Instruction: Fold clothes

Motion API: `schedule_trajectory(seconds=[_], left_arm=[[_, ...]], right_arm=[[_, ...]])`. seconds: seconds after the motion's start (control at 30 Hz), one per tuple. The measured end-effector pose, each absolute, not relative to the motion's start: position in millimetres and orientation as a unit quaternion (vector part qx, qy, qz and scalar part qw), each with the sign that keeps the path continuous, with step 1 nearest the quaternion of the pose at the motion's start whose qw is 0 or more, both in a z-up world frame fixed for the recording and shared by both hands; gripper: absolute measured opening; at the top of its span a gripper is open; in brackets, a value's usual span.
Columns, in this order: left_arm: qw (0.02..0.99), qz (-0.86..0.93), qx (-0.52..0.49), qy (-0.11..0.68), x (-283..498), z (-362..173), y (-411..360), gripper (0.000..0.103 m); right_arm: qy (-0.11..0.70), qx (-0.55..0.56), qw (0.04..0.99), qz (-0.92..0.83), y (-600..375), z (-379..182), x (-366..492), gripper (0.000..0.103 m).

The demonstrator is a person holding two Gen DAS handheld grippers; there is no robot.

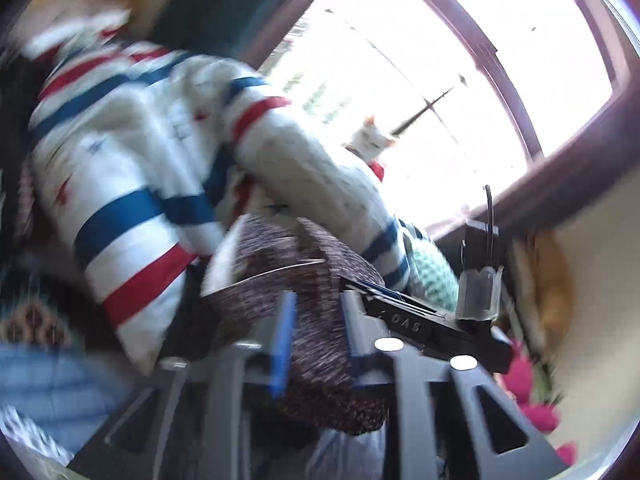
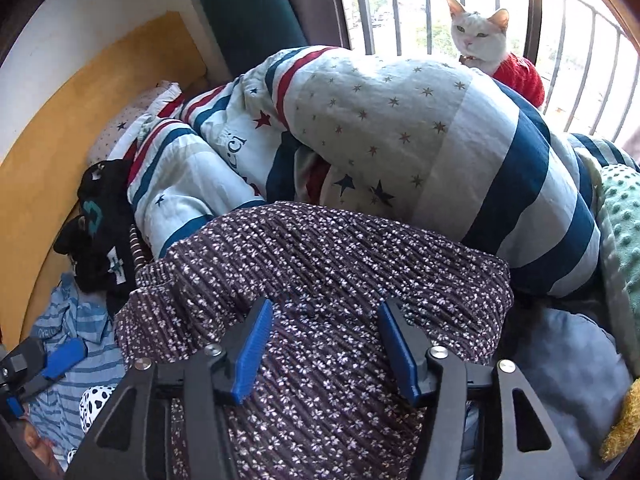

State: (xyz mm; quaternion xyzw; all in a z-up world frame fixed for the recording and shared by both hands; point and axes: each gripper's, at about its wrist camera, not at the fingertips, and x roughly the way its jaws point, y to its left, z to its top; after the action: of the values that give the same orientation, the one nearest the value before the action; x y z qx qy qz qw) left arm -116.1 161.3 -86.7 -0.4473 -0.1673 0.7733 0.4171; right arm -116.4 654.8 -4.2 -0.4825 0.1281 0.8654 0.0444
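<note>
Left claw [image 1: 316, 336]: blue pads drawn in narrow, clamped on a bunched fold of the dark floral garment [image 1: 316, 300], which rises between the fingers and spills down behind them. View heavily blurred.

Right claw [image 2: 326, 346]: jaws parted, blue pads [image 2: 252, 352] standing clear on either side of the same floral garment [image 2: 320, 264]; cloth lies under and between them, and no pad presses it. The garment spreads flat ahead of this claw across the bed.

Just beyond the garment, a striped duvet [image 2: 400, 128] with stars, heaped high. Left of the right claw: a black garment [image 2: 100, 224] and a blue striped shirt [image 2: 76, 332], with the left claw's blue pad showing at that edge. Right: mint dotted blanket [image 2: 620, 216]. Behind the duvet, a white cat [image 2: 478, 36] in a red jumper sits at the barred window [image 2: 400, 0].
</note>
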Motion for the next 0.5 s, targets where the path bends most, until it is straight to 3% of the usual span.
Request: schedule_trajectory(seconds=[0.1, 0.2, 0.27, 0.5], left_arm=[[0.419, 0.776, -0.457, -0.116, -121, -94, 208, 0.011], [0.333, 0.787, -0.508, -0.102, -126, -134, 203, 0.004], [0.318, 0.782, -0.519, -0.133, -123, -151, 190, 0.004], [0.299, 0.775, -0.545, -0.115, -82, -125, 182, 0.004]], right_arm=[[0.141, -0.473, 0.044, 0.869, 658, 3, -106, 0.059], [0.139, -0.482, 0.063, 0.863, 662, 4, -91, 0.059], [0.112, -0.503, 0.063, 0.855, 656, -1, -80, 0.059], [0.057, -0.533, 0.029, 0.844, 623, -2, -64, 0.063]])
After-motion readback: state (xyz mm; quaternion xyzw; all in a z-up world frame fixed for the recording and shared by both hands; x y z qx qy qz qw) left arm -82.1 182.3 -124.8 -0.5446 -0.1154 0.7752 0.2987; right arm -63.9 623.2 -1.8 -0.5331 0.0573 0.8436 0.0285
